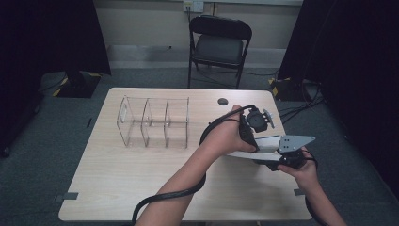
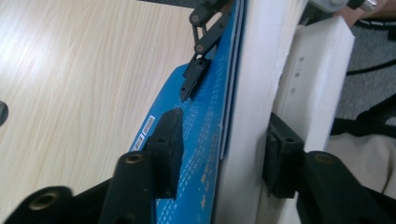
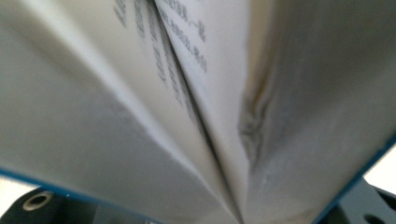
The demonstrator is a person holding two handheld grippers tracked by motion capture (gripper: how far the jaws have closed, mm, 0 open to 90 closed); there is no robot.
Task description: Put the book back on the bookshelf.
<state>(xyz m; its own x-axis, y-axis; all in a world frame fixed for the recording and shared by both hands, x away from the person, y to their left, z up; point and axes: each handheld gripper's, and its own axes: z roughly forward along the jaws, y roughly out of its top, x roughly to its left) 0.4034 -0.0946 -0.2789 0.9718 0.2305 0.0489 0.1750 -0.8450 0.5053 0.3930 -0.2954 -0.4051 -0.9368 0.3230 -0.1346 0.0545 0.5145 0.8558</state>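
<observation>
Both my left tongs and right tongs grip the blue-covered book, right of the clear organizer.

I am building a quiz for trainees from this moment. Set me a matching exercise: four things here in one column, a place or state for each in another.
Things:
1. blue-covered book
2. clear acrylic three-compartment organiser
3. black folding chair
4. small dark round disc

Places or states:
A. on the floor beyond the table
B. empty, upright on the table's left half
C. clamped between black jaws
D. flat on the tabletop near the far edge

Pairs: 1-C, 2-B, 3-A, 4-D
</observation>
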